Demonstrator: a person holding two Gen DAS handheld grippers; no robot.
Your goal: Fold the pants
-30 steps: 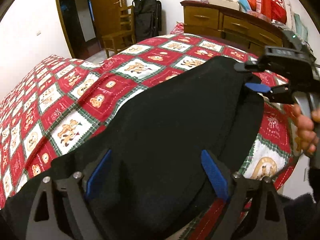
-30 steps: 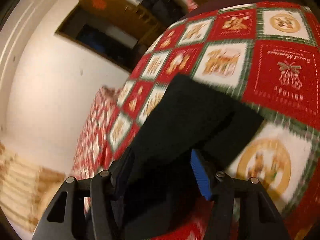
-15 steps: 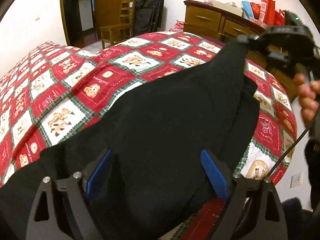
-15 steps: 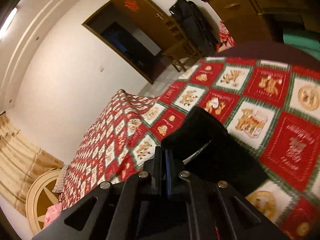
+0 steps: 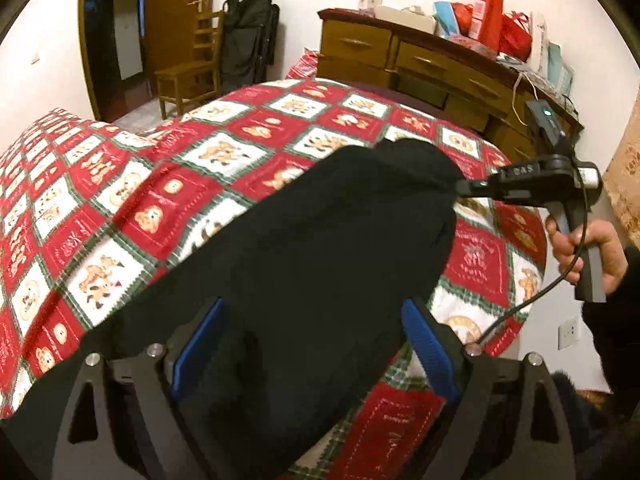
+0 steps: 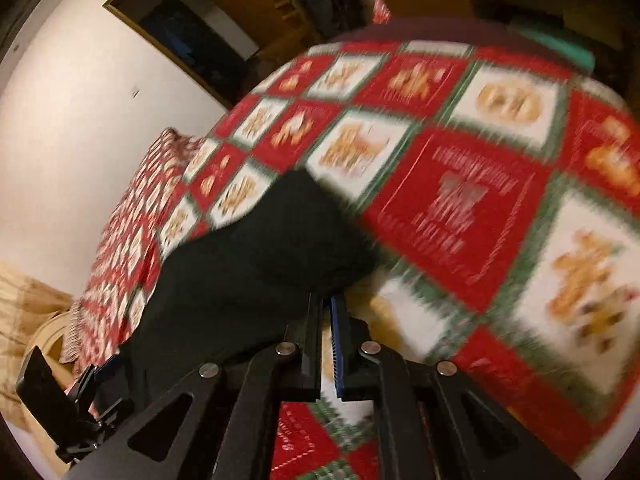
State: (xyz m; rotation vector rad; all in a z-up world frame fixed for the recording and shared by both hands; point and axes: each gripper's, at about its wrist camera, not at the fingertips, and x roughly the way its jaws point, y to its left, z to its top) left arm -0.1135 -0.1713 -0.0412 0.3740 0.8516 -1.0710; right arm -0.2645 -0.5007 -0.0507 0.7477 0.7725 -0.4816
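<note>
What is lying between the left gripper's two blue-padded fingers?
In the left wrist view, the black fabric pants lie between the open left gripper's blue fingers.

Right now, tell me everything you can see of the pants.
The pants are plain black, soft, matte cloth with no visible print or fastenings. They lie spread across the red, white and green patchwork quilt on the bed. The right gripper is shut on their far corner, lifting it into a peak. The near end runs between the open fingers of the left gripper. The right wrist view is blurred.
</note>
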